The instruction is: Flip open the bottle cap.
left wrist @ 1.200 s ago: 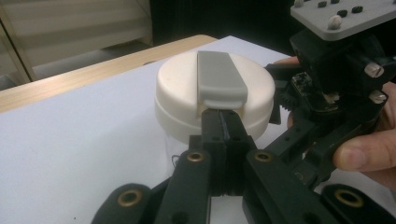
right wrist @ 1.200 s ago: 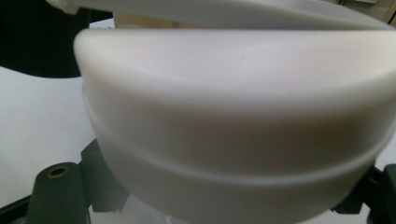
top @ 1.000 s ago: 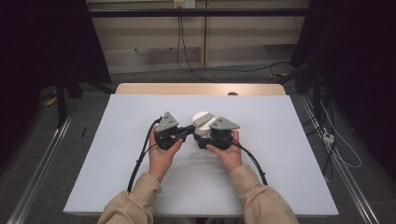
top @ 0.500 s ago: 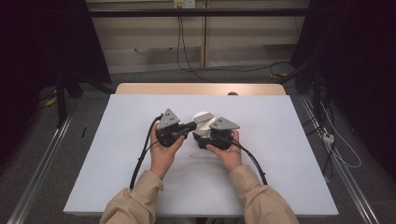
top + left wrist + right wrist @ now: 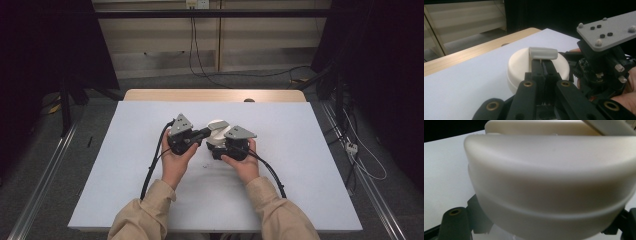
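A round white container (image 5: 218, 126) stands in the middle of the white table top (image 5: 305, 160). Its lid (image 5: 520, 61) carries a small grey tab (image 5: 543, 53). In the left gripper view, my left gripper (image 5: 543, 65) has its jaws pressed together at the base of that tab. From above, the left gripper (image 5: 207, 132) reaches the container from the left. My right gripper (image 5: 216, 148) sits on the container's near side, shut on its body. The white container wall (image 5: 549, 182) looms very close in the right gripper view, with dark jaw parts low on either side.
A wooden strip (image 5: 200, 95) edges the far side of the table. Cables run over the floor (image 5: 240, 75) beyond it, and metal rails flank both sides. Both forearms in tan sleeves (image 5: 145, 215) come in from the near edge.
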A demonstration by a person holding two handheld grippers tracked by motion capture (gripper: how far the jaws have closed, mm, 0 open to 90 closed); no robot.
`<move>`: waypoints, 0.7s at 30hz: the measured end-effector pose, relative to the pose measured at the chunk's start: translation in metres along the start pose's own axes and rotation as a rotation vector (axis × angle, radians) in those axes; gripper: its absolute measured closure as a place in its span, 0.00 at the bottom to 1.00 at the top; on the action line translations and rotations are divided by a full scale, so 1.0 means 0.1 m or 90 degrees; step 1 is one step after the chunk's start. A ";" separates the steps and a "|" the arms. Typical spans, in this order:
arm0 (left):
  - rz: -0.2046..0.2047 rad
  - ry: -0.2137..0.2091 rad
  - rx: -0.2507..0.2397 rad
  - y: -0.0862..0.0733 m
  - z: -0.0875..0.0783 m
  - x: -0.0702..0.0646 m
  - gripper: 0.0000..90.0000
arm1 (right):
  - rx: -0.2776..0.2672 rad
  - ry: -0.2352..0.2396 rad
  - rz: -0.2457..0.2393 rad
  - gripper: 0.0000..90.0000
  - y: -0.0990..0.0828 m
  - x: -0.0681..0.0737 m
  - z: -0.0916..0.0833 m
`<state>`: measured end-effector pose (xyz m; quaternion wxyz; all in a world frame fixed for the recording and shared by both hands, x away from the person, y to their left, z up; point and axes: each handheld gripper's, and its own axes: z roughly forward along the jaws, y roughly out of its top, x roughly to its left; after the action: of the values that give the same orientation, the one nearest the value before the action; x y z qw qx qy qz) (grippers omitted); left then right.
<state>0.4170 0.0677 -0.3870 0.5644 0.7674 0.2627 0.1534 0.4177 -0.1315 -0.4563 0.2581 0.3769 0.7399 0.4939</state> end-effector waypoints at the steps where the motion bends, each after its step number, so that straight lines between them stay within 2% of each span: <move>1: 0.003 0.001 0.001 0.01 0.00 0.00 0.99 | 0.000 0.000 0.000 0.21 0.00 0.00 0.00; 10: 0.006 0.013 0.007 0.07 0.04 0.00 1.00 | 0.000 0.000 0.000 0.21 0.00 0.00 0.00; 21: 0.011 0.012 0.002 0.17 0.07 0.00 1.00 | 0.000 0.000 0.000 0.21 0.00 0.00 0.00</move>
<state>0.4247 0.0588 -0.3735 0.5591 0.7691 0.2617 0.1652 0.4178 -0.1315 -0.4563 0.2581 0.3769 0.7399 0.4939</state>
